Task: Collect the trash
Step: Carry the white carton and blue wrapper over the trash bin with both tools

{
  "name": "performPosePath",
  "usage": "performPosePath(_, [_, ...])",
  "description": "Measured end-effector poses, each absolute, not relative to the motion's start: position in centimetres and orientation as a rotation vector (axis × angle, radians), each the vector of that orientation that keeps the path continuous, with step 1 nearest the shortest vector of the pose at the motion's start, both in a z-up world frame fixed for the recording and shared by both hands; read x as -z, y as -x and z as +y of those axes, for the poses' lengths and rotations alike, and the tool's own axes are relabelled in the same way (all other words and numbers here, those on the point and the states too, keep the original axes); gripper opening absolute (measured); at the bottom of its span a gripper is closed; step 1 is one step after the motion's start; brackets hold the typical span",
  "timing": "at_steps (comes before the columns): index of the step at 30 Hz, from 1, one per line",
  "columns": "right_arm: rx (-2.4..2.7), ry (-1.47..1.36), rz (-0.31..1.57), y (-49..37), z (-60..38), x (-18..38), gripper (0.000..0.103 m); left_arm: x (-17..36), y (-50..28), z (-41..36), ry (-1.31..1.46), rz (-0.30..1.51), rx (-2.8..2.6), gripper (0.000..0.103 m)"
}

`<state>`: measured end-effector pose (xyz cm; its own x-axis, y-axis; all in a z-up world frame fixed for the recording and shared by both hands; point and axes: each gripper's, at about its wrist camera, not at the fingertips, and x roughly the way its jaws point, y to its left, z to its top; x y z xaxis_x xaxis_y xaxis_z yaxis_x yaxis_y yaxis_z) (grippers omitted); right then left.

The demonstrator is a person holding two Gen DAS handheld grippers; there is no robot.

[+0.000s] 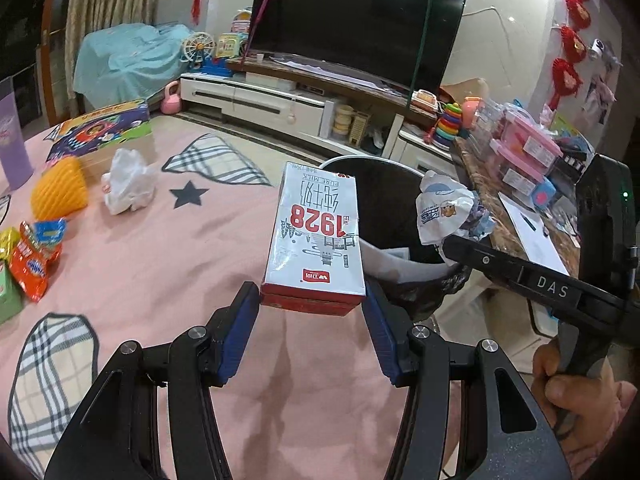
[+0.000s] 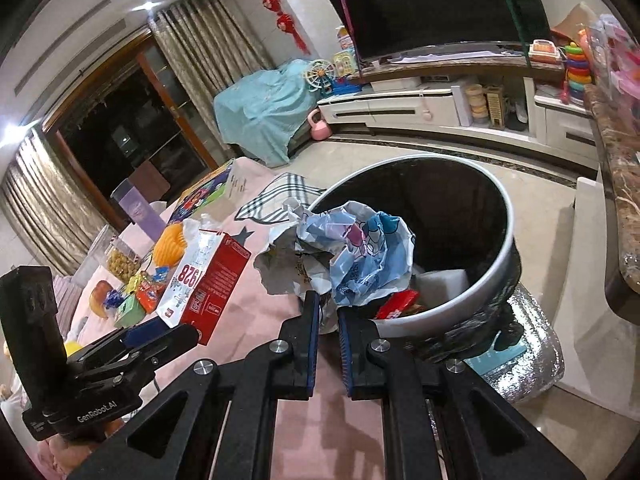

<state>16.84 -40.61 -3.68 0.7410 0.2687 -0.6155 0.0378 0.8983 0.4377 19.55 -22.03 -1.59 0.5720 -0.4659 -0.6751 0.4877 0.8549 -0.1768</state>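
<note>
The round black waste bin with a pale grey rim (image 2: pixel 508 216) stands at the edge of the pink patterned cloth-covered table (image 1: pixel 168 256); inside it lie a white flat piece and a red wrapper (image 2: pixel 396 304). The left gripper (image 1: pixel 312 300) stands about half open, its blue pads clamped on the base of a white and red rectangular milk carton printed "1928" (image 1: pixel 316 236), which is held clear of the cloth, just beside the bin rim. The right gripper (image 2: pixel 328 312) is closed to its narrowest on a crumpled white and blue printed plastic wrapper (image 2: pixel 352 248), which hangs at the near rim of the bin. A crumpled white tissue (image 1: pixel 128 184) and several coloured snack wrappers (image 1: pixel 34 256) lie on the cloth, well apart from the bin.
</note>
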Motion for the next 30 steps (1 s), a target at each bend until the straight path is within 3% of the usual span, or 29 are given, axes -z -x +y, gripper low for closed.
performPosePath(30, [-0.094,-0.472,0.787,-19.6,-45.0,4.9,0.01,1.5,-22.4,-29.8,-0.137,0.808,0.632,0.053])
